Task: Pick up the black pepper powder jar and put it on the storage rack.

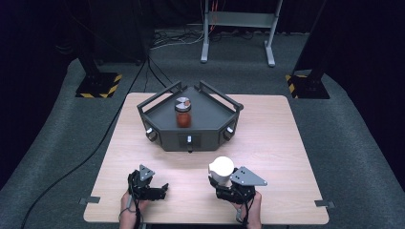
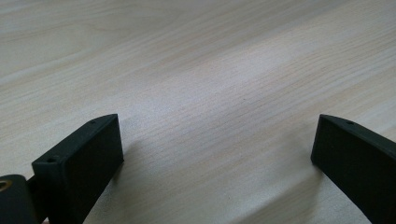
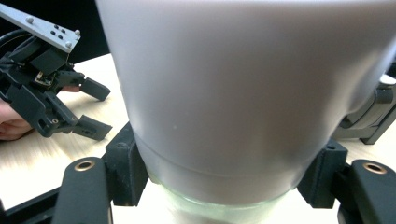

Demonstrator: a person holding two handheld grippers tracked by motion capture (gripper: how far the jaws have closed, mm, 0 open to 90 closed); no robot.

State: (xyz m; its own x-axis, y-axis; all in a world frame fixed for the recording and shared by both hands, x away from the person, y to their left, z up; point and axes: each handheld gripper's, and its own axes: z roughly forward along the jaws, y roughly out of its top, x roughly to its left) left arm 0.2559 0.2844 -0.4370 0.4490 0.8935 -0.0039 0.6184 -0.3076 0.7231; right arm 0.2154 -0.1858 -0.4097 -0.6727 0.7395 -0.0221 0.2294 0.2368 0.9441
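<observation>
1. Where the high view looks down on the wooden table (image 1: 267, 129), the right gripper (image 1: 220, 180) sits near the front edge, right of centre, with its jaws clamped on a white container (image 1: 221, 169) that stands upright between them. The left gripper (image 1: 161, 190) rests on the table near the front edge, left of centre, well apart from the container, jaws spread and holding nothing. Each gripper carries a grey three-cornered plate, and a hand is visible behind each at the bottom of the frame. Farther back, at mid-table, stands a dark tray-like platform (image 1: 210, 112) with raised rails; a jar (image 1: 183, 112) with reddish contents and a silver lid stands upright on it, well apart from both grippers.

2. As seen in the left gripper view, the left gripper (image 2: 217, 140) has its two black jaws standing wide apart, with bare pale wood grain of the table (image 2: 201, 60) between them. Nothing touches either jaw.

3. As seen in the right gripper view, the white container (image 3: 243, 84) looms large and close. The right gripper (image 3: 229, 172) pinches it low down, one black jaw pressed to each side, at the band where the white body meets a clear greenish base. Beyond, at left, the left gripper (image 3: 93, 107) lies on the table with its jaws parted and a hand behind it.
</observation>
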